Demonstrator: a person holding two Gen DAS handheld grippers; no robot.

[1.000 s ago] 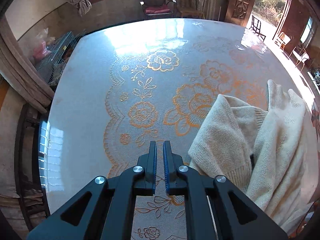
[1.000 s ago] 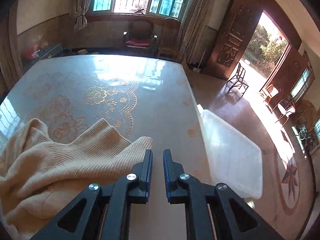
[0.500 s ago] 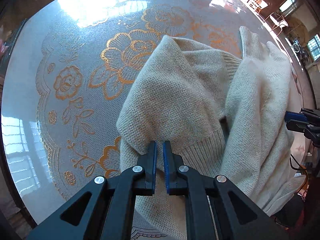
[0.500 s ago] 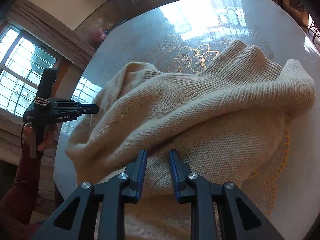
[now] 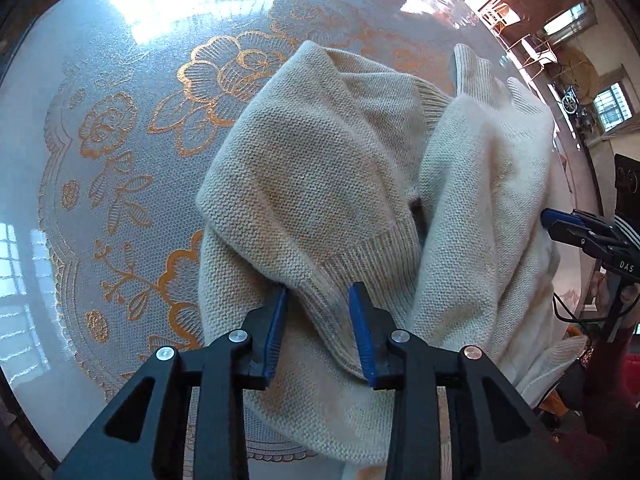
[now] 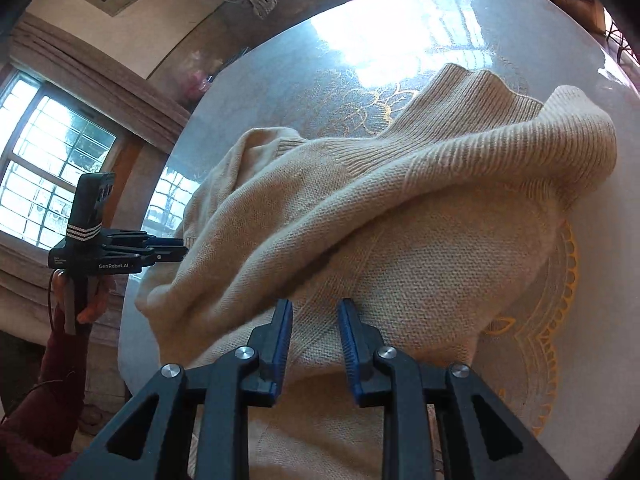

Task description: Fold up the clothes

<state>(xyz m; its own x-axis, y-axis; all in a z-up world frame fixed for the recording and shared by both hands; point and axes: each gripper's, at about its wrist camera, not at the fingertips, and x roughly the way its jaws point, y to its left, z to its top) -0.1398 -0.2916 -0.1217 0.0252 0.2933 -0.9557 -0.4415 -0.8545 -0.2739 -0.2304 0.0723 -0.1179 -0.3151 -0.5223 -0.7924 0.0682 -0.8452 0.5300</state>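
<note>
Both grippers have dropped from above the tabletop and now point steeply down onto the sweater; a second ago I saw mostly bare cloth pattern and room, now knit fills both views. I read this as the approach done and the first grasp about to start; nothing is folded yet.

Left gripper [image 5: 318, 316], bottom centre of its view: jaws were nearly closed, now opening, about a third apart. A ribbed hem fold of the sweater [image 5: 320, 184] sits between them. The pads do not seem to pinch it; no hold yet.

Right gripper [image 6: 314, 330], bottom centre of its view: jaws slightly apart, widened a little and now steady. Knit lies under and between the tips; I cannot tell whether the pads touch it. Nothing gripped that I can see.

Sweater: cream, crumpled in a heap at the near edge of the tabletop [image 5: 120, 80], ribbed collar standing up toward upper right of the right view.

Farther out: floral lace pattern, glare, windows.
</note>
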